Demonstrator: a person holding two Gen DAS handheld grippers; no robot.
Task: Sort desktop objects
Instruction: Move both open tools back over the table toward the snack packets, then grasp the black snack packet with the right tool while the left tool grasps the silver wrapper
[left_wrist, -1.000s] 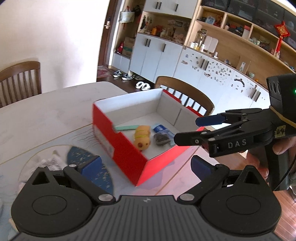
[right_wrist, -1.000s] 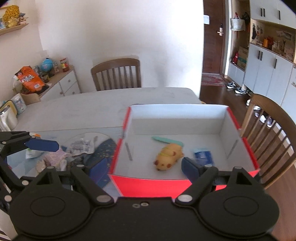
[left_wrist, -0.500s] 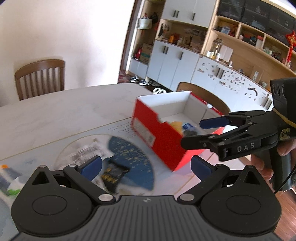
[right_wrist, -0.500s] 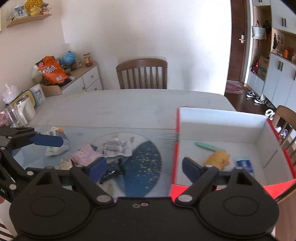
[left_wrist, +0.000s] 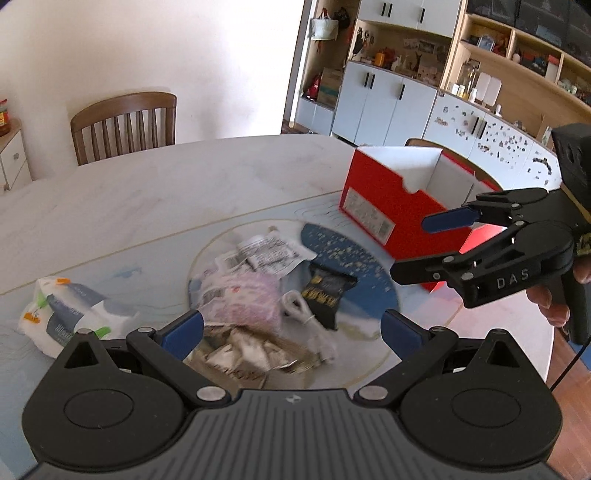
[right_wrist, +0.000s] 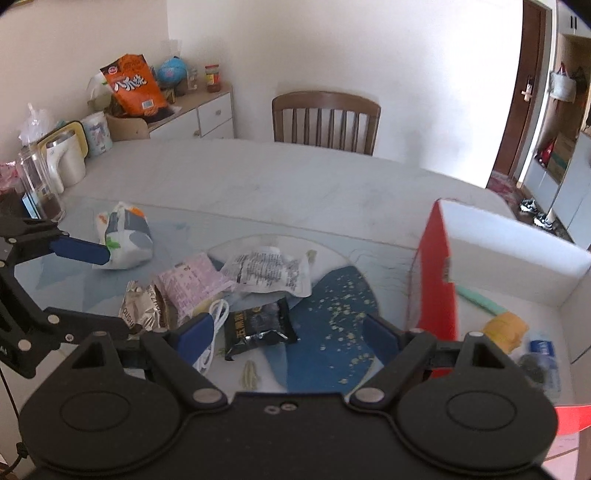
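A home dining room: wooden chair (right_wrist: 326, 120), dining table (right_wrist: 258, 177), shoes by the door (right_wrist: 532, 208).

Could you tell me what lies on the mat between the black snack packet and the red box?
Nothing lies there. In the right wrist view, the stretch between the black snack packet and the red box is bare mat, dark blue with pale speckles.

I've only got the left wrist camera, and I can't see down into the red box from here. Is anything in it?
Observer: Yes. The right wrist view shows a yellow toy on the floor of the red box.
Operator: Anything else in there?
Observer: A green stick lies just behind the toy.
Operator: And what's off to the left, past the white bag?
Observer: A white kettle stands further back on that side, beyond the white bag.
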